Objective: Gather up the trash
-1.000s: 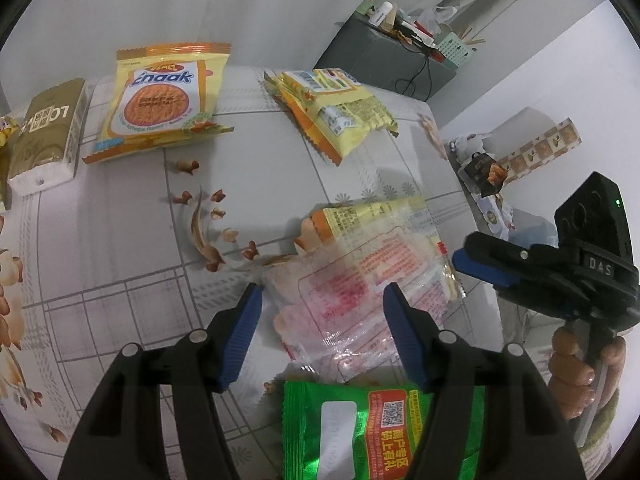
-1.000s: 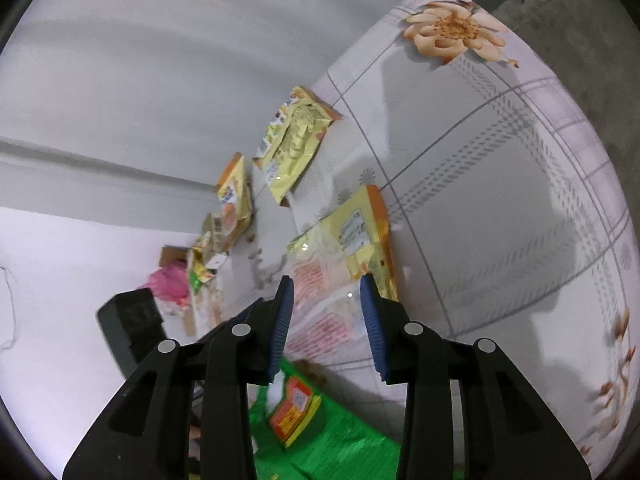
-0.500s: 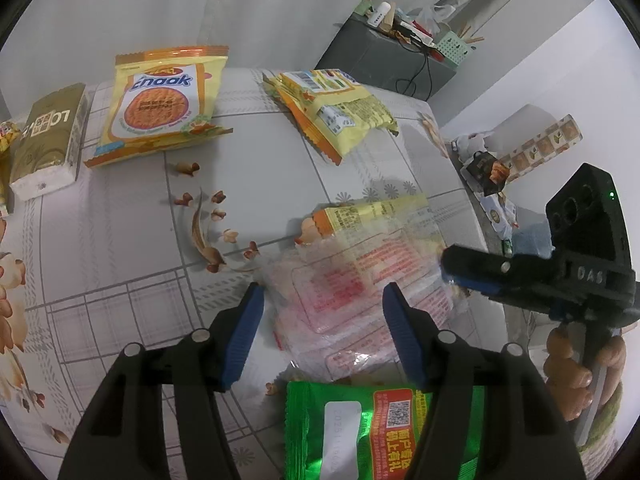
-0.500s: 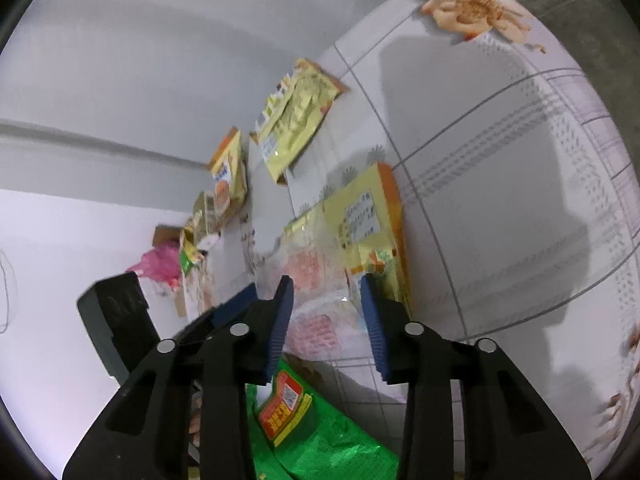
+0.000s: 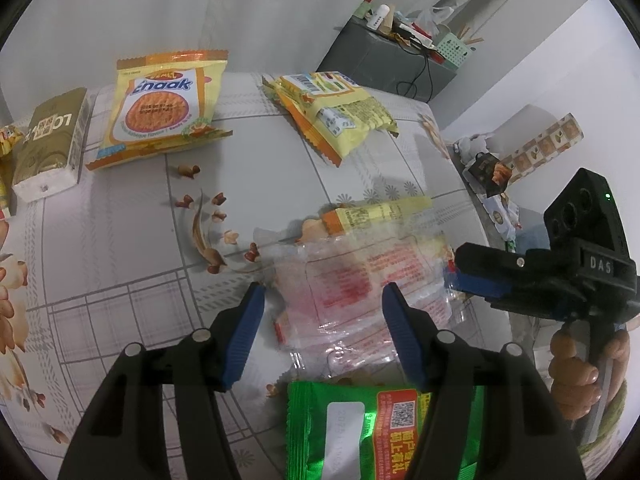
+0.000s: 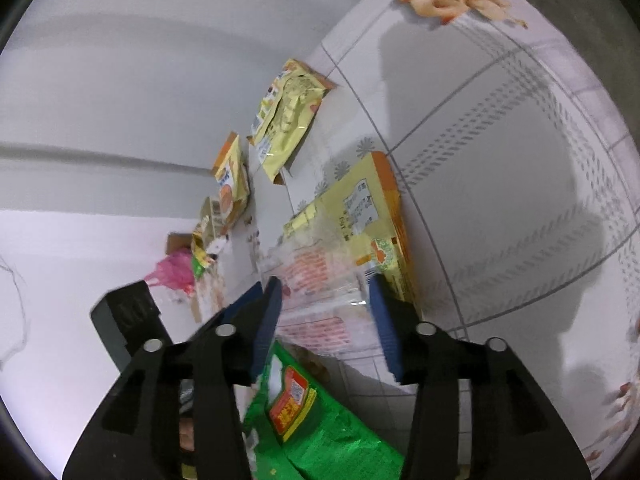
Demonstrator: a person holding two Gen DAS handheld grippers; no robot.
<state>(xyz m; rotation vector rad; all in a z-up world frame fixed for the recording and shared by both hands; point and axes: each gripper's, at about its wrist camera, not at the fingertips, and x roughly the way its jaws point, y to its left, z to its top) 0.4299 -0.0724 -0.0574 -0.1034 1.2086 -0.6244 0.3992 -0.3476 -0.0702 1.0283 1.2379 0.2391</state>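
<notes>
Left wrist view: clear wrapper (image 5: 352, 280) at lower centre, lying between the parted jaws of left gripper (image 5: 322, 304), ungripped. Right gripper (image 6: 324, 300): jaws just opened, wrapper between, unpinched.

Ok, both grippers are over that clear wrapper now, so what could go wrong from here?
1. The clear wrapper overlaps the yellow packet, so a pinch may drag both or slip off the thin film.
2. The right gripper, whose jaws have just been opening around the wrapper, and the left gripper crowd the same wrapper and could collide.
3. The green packet lies right below and may get nudged.
</notes>
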